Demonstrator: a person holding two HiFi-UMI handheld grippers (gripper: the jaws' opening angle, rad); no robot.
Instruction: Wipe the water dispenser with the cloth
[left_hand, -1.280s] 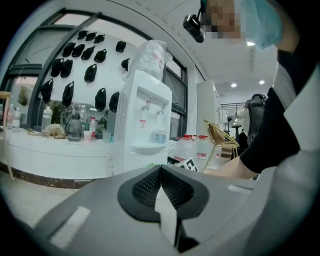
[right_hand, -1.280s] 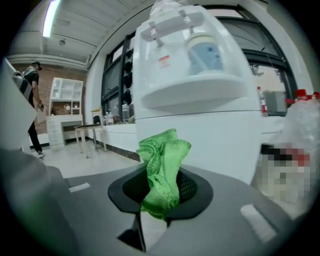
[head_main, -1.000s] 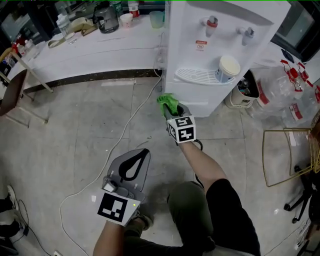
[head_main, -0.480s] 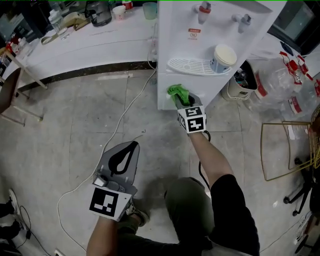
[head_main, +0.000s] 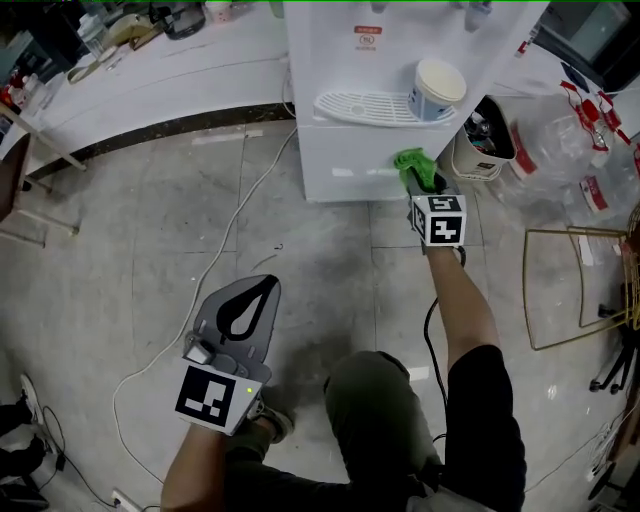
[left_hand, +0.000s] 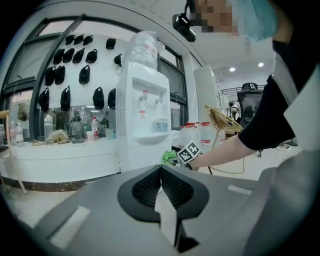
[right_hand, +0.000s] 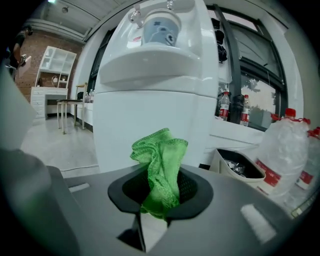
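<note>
My right gripper (head_main: 417, 178) pinches the crumpled green microfibre cloth (head_main: 409, 160) right at the tall white plastic water dispenser's (head_main: 340, 150) lower front. My left gripper (head_main: 267, 289), jaws together on nothing, hangs well back from the dispenser.

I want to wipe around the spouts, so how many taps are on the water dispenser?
2. The left-hand tap and right-hand tap sit side by side on the water dispenser's upper front, above the cup on its drip tray. No others show.
</note>
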